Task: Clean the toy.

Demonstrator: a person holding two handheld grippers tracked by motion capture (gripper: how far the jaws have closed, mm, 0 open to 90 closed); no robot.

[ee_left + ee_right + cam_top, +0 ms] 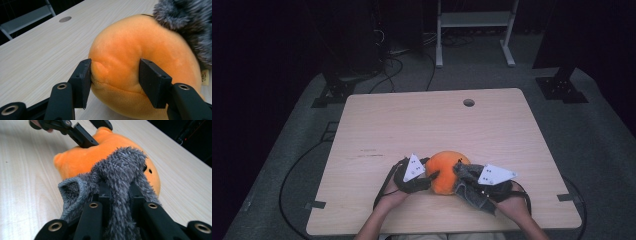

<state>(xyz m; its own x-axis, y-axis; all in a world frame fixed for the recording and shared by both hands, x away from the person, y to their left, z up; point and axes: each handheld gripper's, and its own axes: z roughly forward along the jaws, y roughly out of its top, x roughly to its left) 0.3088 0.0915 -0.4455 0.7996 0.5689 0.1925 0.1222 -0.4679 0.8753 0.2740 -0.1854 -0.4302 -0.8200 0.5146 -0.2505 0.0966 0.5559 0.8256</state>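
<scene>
Item: orange plush toy (446, 172), round, laid on wooden table (432, 120) near front edge, betw. both grippers.
L gripper (115, 77): jaws clamped on a fold of the plush's orange side; fabric is dented at the L pad.
R gripper (119, 195): jaws closed on grey fuzzy cloth (117, 172), which is draped over the plush's R side.
Table hole (468, 102) is noted at far edge.
</scene>
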